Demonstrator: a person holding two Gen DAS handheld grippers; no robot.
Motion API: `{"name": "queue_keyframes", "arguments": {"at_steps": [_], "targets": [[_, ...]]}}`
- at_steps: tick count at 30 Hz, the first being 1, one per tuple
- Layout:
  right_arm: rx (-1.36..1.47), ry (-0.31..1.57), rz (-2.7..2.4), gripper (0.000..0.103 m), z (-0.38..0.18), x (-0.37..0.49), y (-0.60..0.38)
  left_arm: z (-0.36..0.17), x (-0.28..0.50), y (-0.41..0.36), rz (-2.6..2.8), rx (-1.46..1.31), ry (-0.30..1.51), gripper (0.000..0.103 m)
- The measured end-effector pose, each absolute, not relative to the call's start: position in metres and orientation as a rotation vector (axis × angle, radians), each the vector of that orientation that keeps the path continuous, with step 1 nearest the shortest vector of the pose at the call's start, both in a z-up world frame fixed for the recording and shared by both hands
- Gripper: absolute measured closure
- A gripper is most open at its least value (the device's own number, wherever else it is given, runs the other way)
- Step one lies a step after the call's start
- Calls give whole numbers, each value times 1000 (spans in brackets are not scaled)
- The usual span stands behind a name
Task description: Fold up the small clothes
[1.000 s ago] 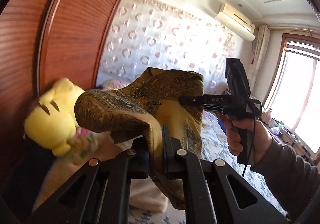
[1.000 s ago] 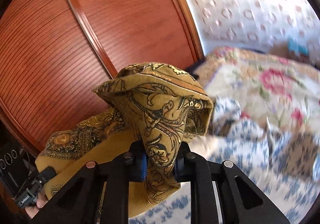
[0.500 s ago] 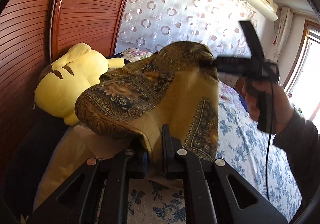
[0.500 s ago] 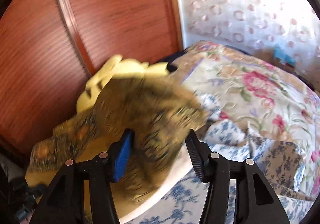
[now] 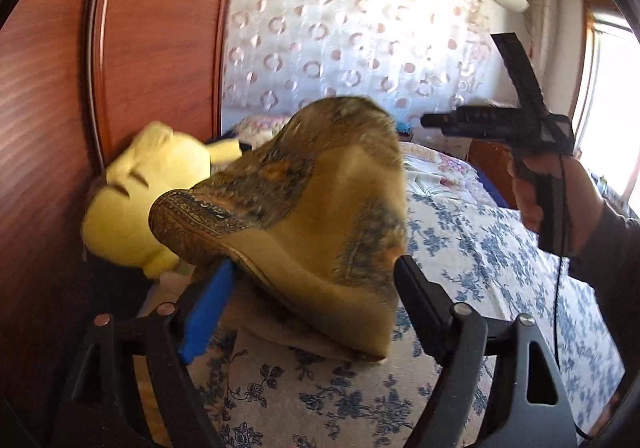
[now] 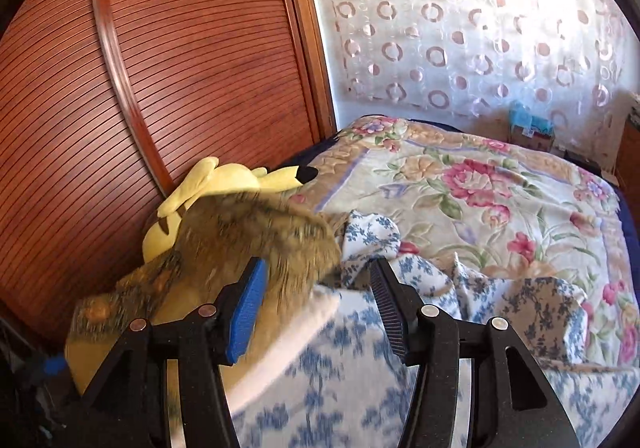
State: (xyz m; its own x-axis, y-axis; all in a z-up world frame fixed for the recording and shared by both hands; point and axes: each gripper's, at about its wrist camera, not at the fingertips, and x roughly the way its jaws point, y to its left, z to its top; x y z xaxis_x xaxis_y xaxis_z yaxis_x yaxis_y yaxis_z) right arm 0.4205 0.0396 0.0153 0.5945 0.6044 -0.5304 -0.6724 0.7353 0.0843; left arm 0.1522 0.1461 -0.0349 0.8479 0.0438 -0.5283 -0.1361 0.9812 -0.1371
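Ochre paisley cloth (image 5: 320,216) lay bunched just ahead of the left gripper (image 5: 312,280), fingers wide, gripping nothing; right gripper (image 6: 316,288) also wide, cloth off to its left; left hand nearer; one cloth, one yellow plush (image 5: 140,204) beyond, on the bed (image 6: 480,200).
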Motion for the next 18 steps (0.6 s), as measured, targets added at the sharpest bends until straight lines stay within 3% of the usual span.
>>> {"name": "queue_keyframes", "arguments": {"at_steps": [14, 18], "targets": [[-130, 481, 676, 47, 41, 280, -86, -1, 134, 68, -10, -70, 524, 18], [-111, 449, 624, 41, 42, 242, -119, 5, 126, 43, -57, -69, 518, 18]]}}
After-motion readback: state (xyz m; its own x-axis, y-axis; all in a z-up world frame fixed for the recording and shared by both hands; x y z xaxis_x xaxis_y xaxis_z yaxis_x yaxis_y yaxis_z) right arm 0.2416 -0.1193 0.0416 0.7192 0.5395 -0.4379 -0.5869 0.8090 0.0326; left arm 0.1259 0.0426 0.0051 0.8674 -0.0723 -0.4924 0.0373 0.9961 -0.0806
